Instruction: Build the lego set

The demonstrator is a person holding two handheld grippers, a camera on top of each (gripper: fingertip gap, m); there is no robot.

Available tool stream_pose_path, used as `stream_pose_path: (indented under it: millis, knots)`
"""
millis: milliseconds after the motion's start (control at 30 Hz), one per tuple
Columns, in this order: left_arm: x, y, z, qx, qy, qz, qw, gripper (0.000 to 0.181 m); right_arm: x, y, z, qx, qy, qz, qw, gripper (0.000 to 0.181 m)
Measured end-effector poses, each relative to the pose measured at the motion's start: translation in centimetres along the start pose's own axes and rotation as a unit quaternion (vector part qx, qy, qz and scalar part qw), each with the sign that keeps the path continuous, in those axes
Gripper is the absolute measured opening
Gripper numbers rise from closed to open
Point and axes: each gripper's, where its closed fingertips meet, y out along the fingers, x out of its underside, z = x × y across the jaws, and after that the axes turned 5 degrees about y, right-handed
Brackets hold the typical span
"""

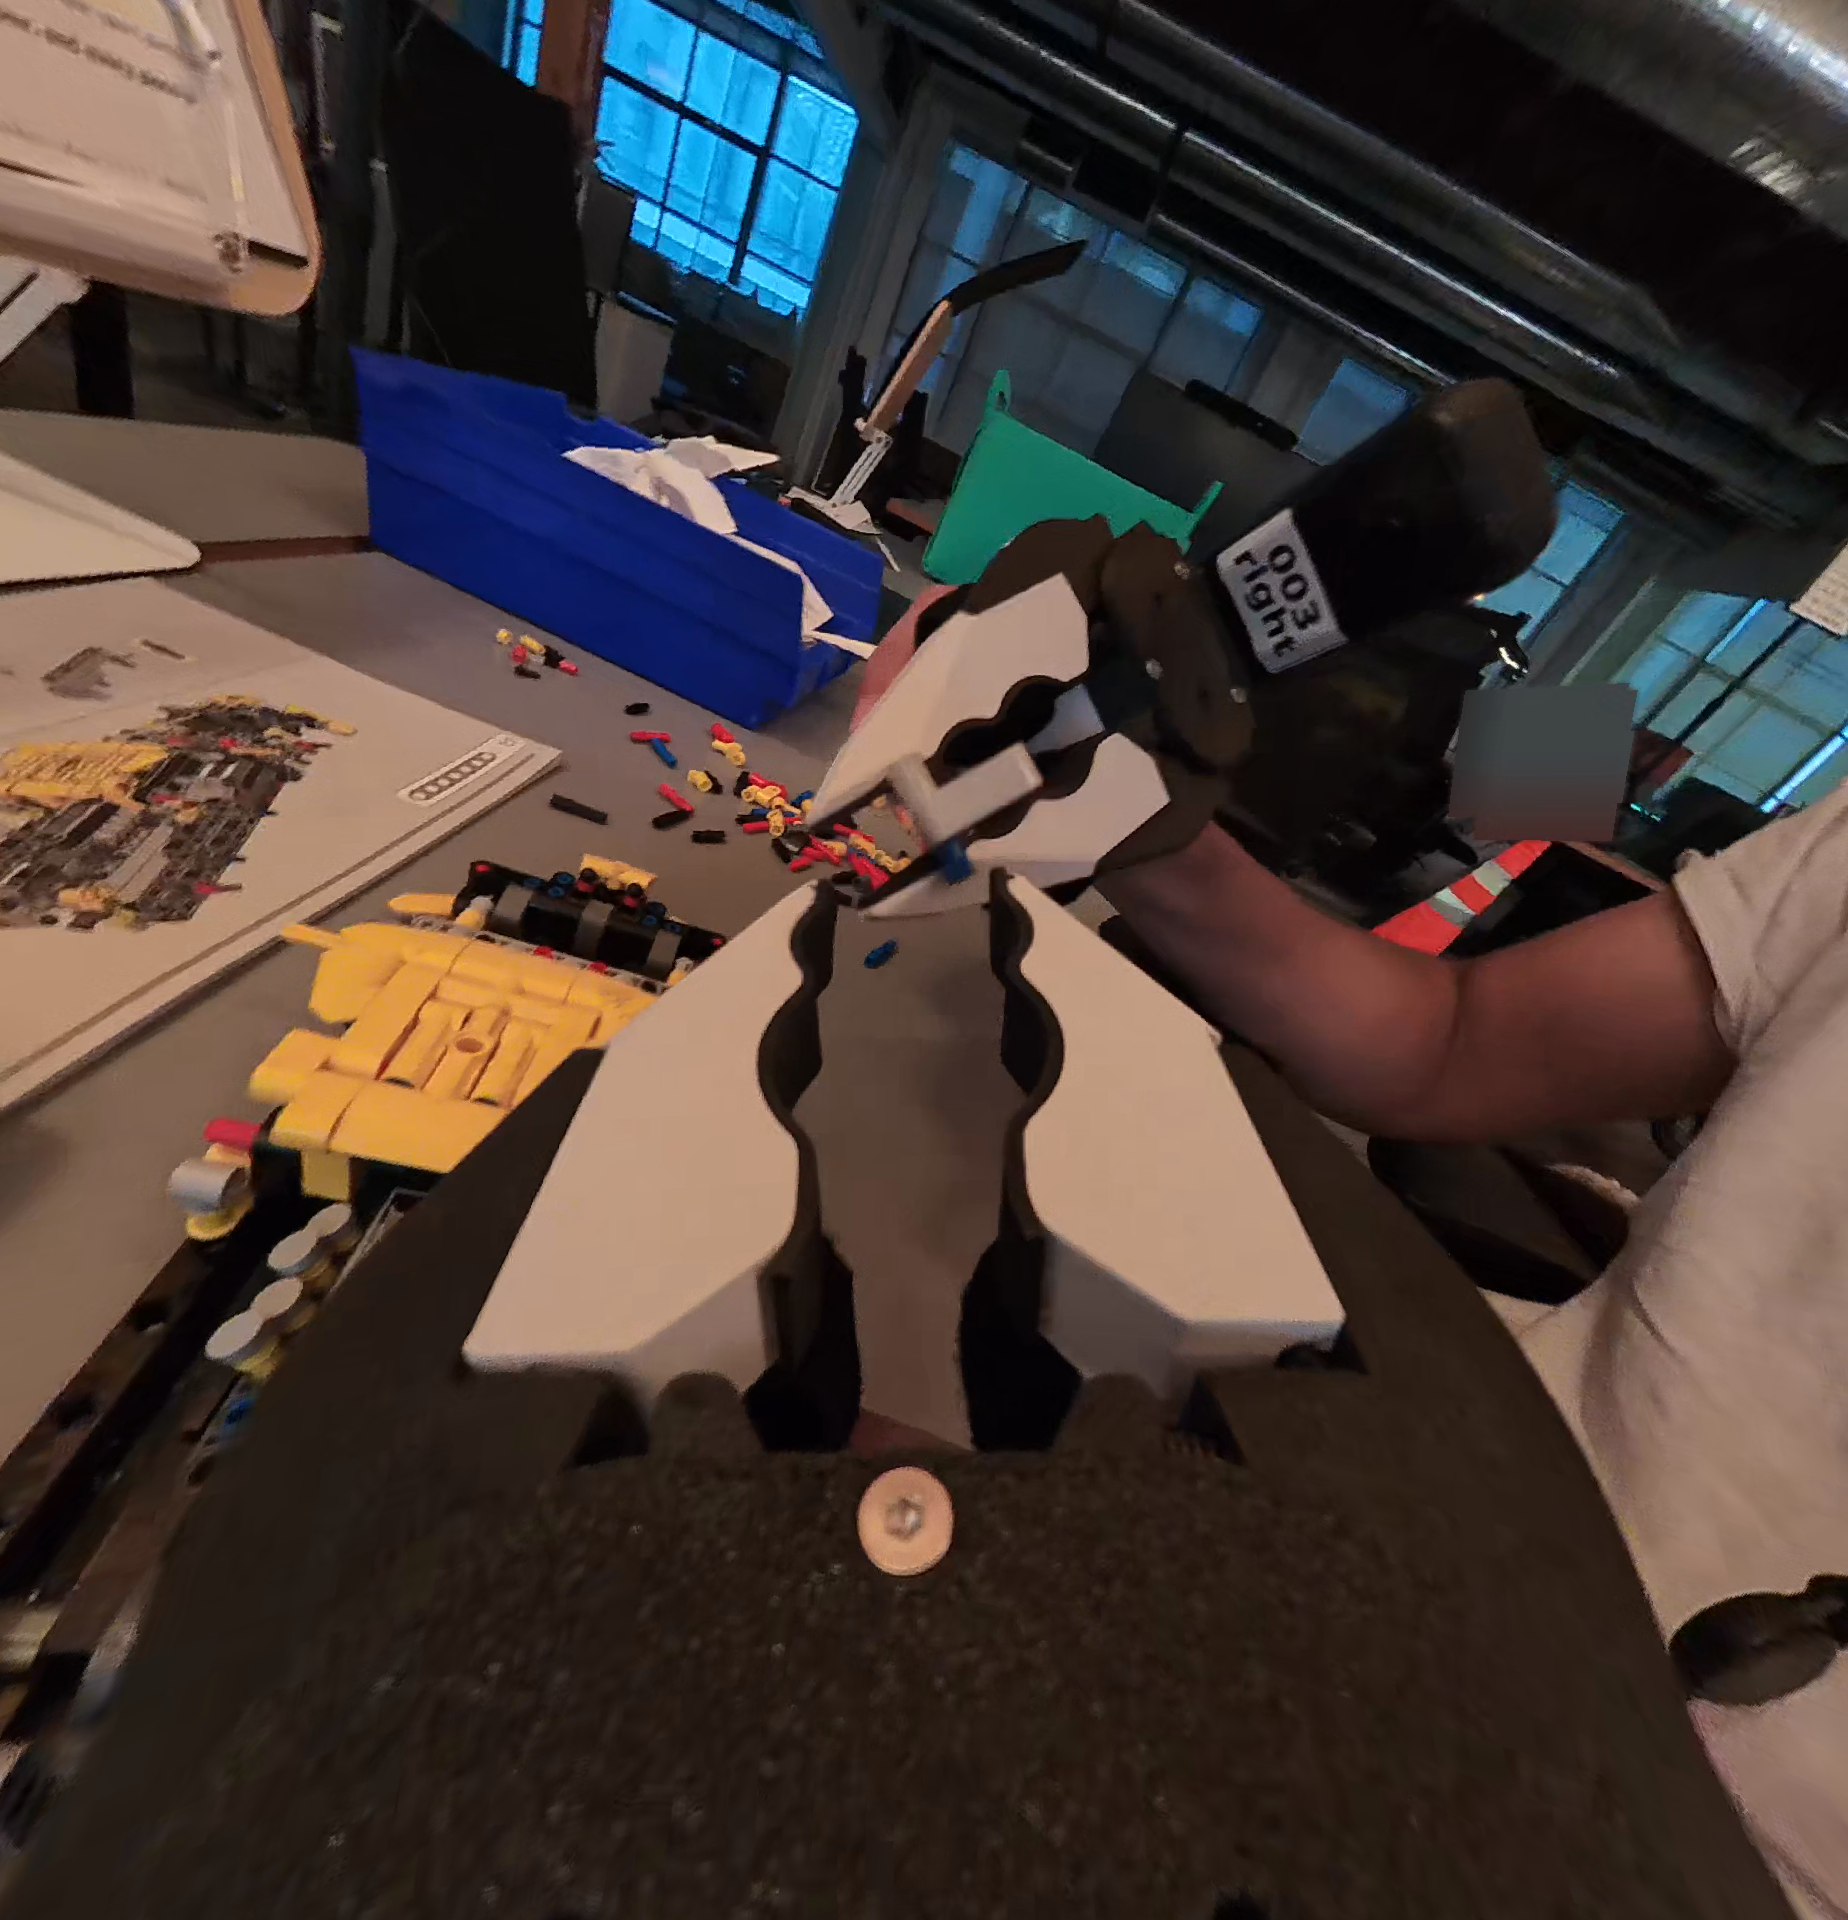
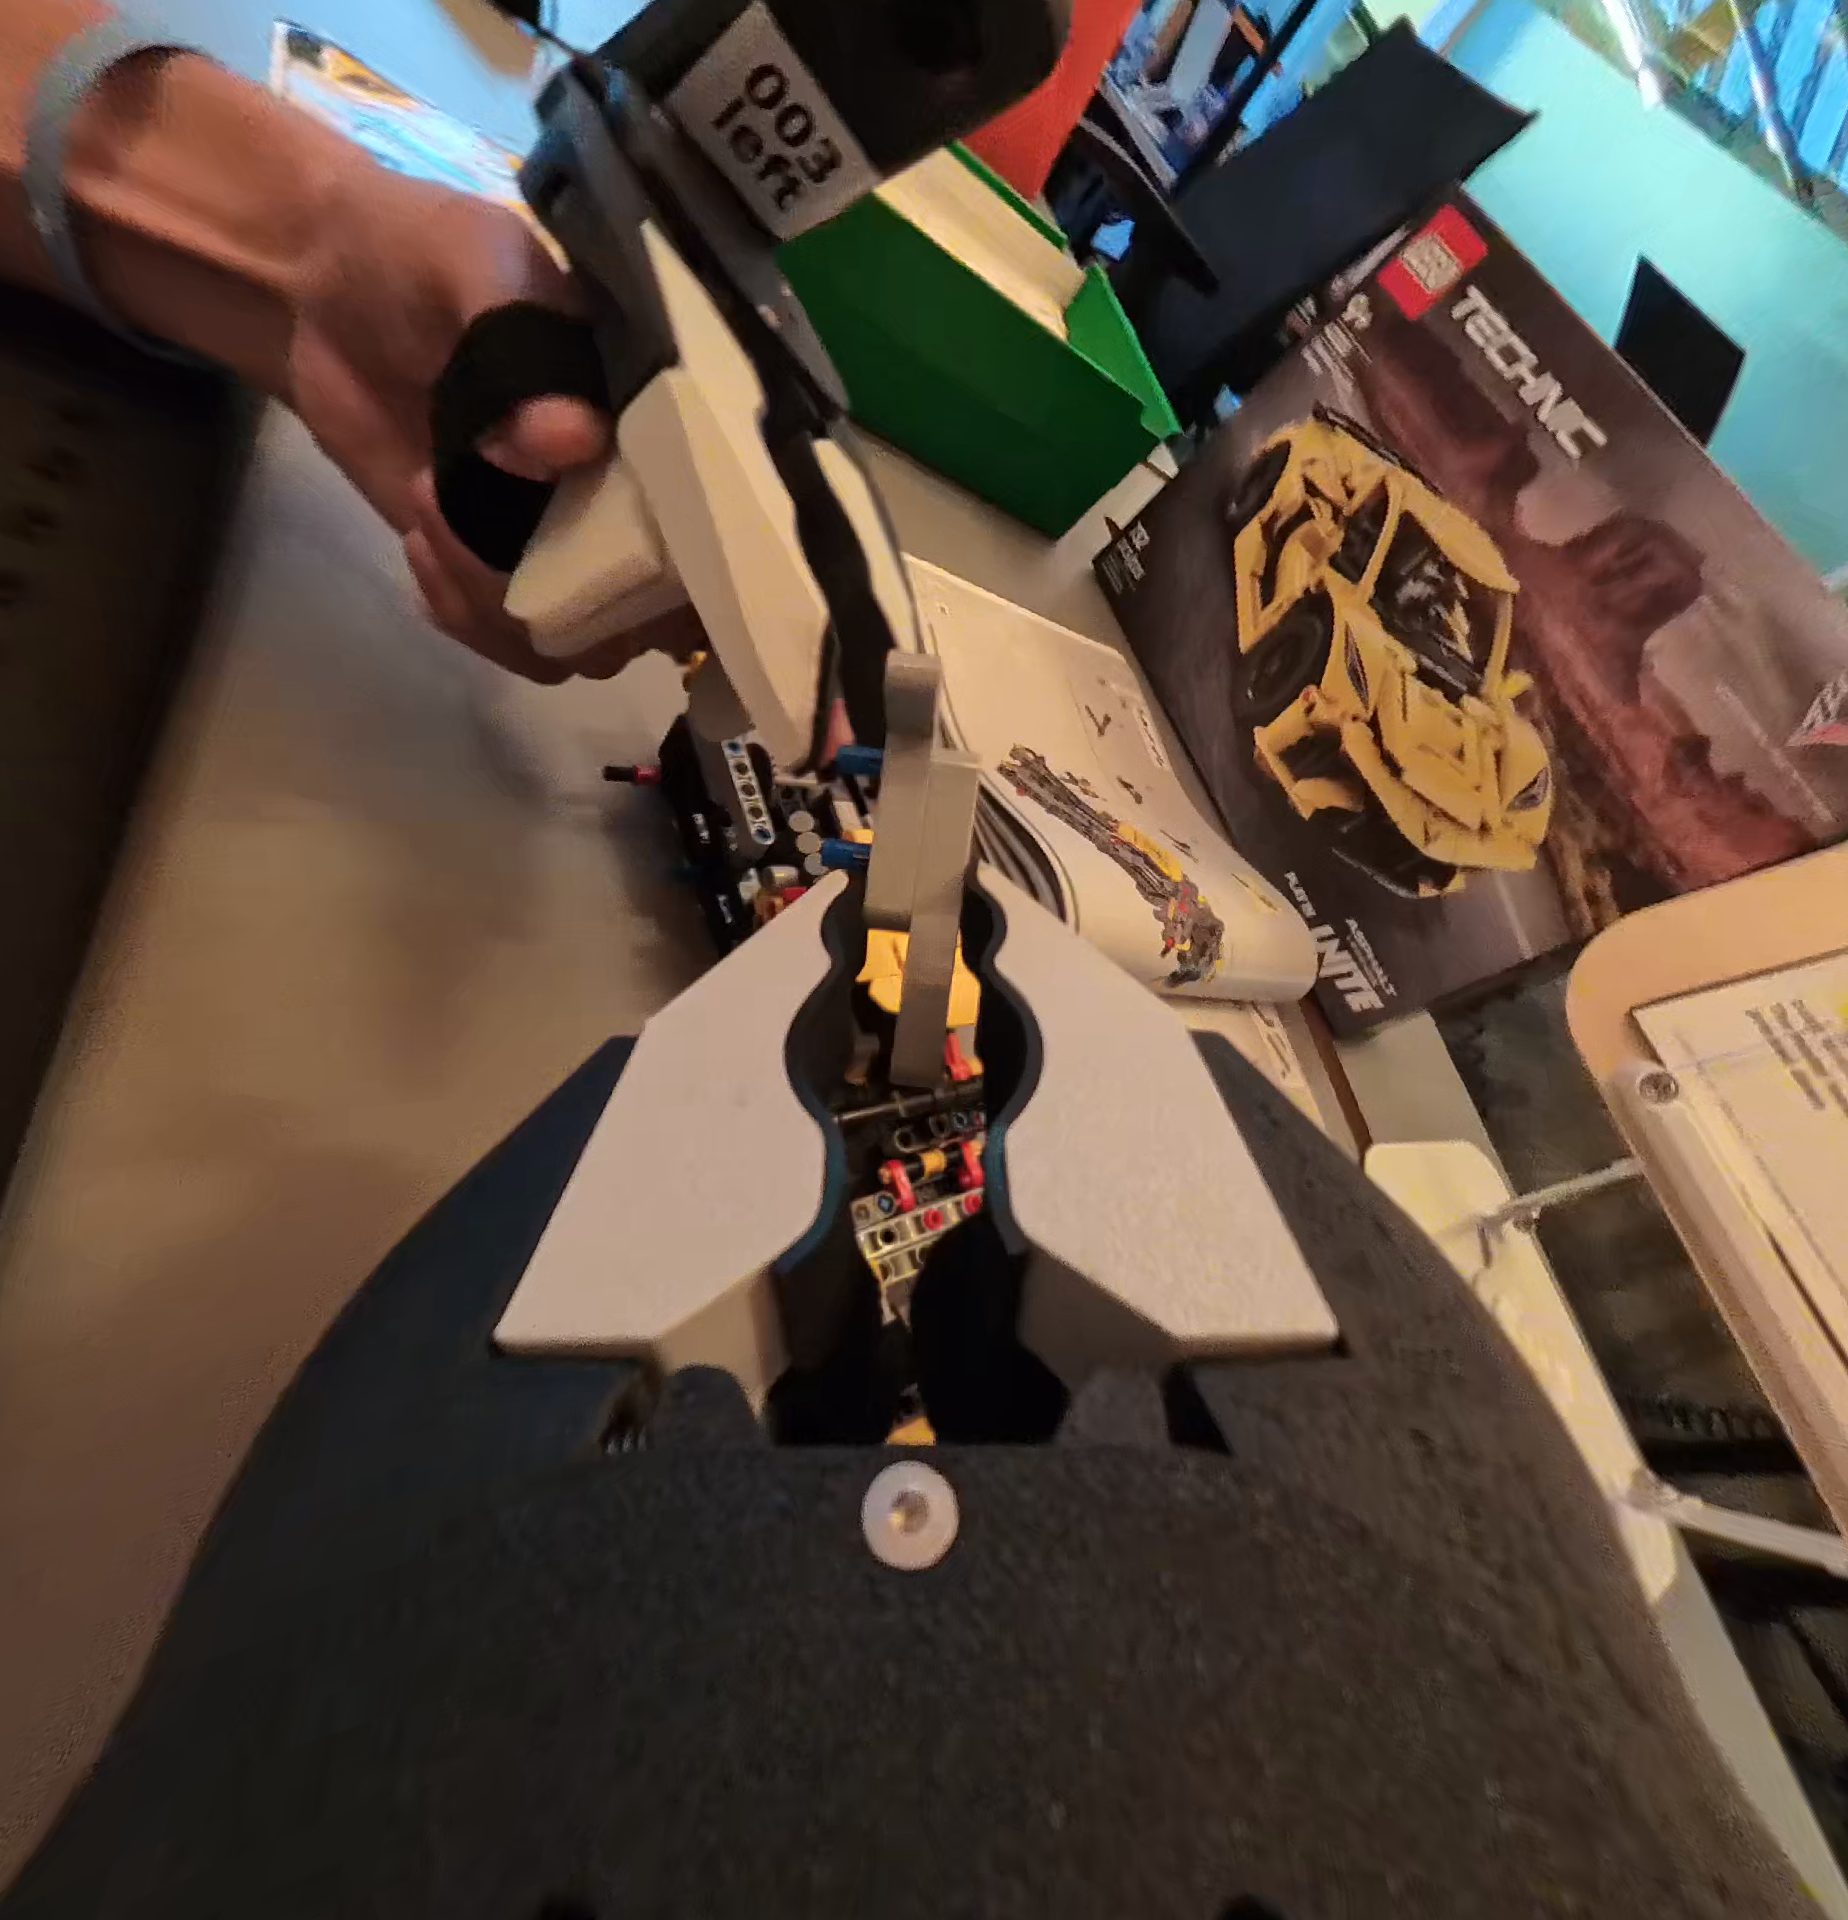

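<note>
My right gripper is shut on a grey angled Lego beam, which sticks out past its fingertips. In the left wrist view the right gripper holds this beam, with a blue pin at the beam's lower end, just above my left gripper's tips. My left gripper is open and empty, with the table showing between its fingers. The part-built yellow and black car model lies to its left. In the right wrist view the model sits under the beam, and the left gripper hangs above it.
A pile of small loose pins lies beyond the grippers, with one blue pin near the left tips. An instruction booklet, a blue bin and a green bin stand around. The set's box stands at the right. The tips of both grippers are at nearly the same place.
</note>
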Motion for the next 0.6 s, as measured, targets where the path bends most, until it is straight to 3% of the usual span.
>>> stream_pose_path:
  millis: [167,233,467,600]
  knots:
    - [-0.4,0.1,1.5,0.025,0.032,0.013,0.999,0.028,0.3,-0.1,-1.6,-0.041,0.003,-0.02,0.999,0.016]
    - [-0.2,0.1,1.5,0.02,0.044,0.008,0.999,0.02,0.5,-0.1,-1.7,-0.045,0.015,-0.028,0.998,0.016]
    - [0.0,0.2,1.0,-0.024,0.124,-0.004,0.992,0.012,0.8,-0.1,-1.3,-0.02,0.021,-0.029,0.999,0.017]
    - [-0.6,0.1,1.0,-0.024,0.119,0.012,0.993,0.011,0.0,-0.5,-0.8,0.009,0.028,0.0,1.0,0.017]
